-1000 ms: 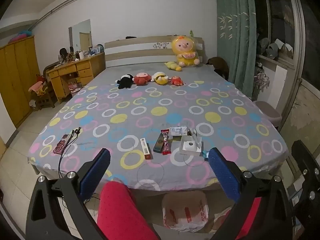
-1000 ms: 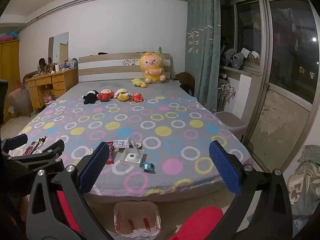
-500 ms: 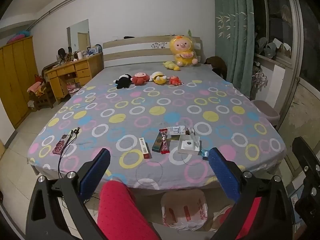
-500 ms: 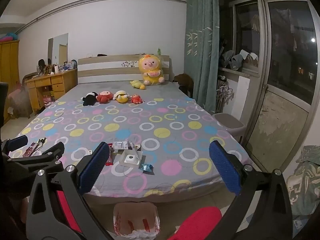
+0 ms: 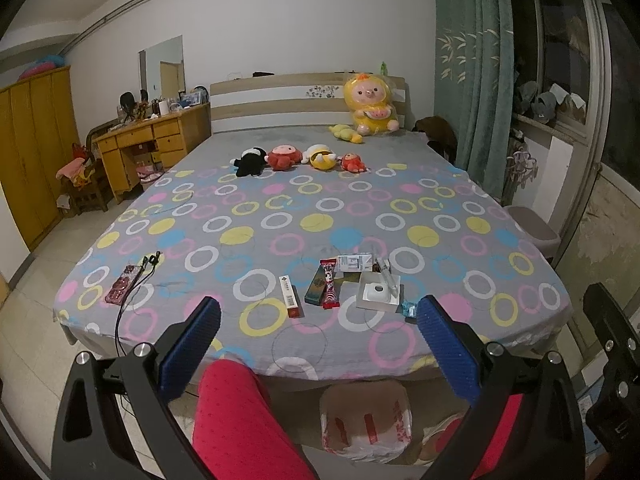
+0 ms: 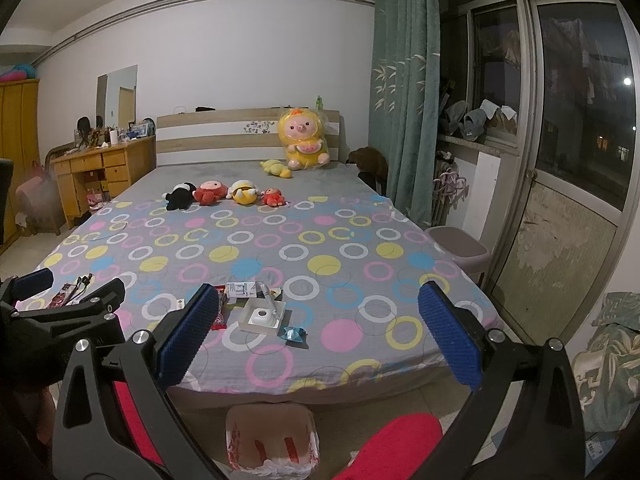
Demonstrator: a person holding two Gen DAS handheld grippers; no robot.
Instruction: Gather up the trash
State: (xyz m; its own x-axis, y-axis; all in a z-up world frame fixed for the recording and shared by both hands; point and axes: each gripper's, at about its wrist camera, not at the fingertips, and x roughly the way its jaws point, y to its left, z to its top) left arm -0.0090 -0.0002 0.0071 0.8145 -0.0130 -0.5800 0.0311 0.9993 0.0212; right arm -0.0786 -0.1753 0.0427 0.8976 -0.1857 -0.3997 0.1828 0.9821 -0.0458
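Observation:
Trash lies near the foot of the bed [image 5: 280, 216]: a red and white stick box [image 5: 290, 295], a green box [image 5: 315, 286], a red wrapper [image 5: 329, 283], a white label box [image 5: 353, 262], a white tray [image 5: 378, 291] with a syringe, and a blue wrapper [image 5: 409, 308]. The tray [image 6: 262, 315] and the blue wrapper [image 6: 293, 334] also show in the right wrist view. A bag-lined bin [image 5: 366, 420] stands on the floor below the bed's edge; it also shows in the right wrist view [image 6: 273, 438]. My left gripper [image 5: 318, 344] and right gripper [image 6: 316, 334] are open, empty, short of the bed.
Several plush toys [image 5: 298, 157] and a large yellow doll [image 5: 370, 107] sit toward the headboard. A phone with a cable [image 5: 124, 286] lies at the bed's left corner. A wooden desk [image 5: 148, 148] stands left, a lidded bin [image 6: 460, 252] right by the curtain.
Both grippers have drawn back a little from the bed, so the bed and the trash look slightly farther away. The jaws stay open and nothing on the bed has moved.

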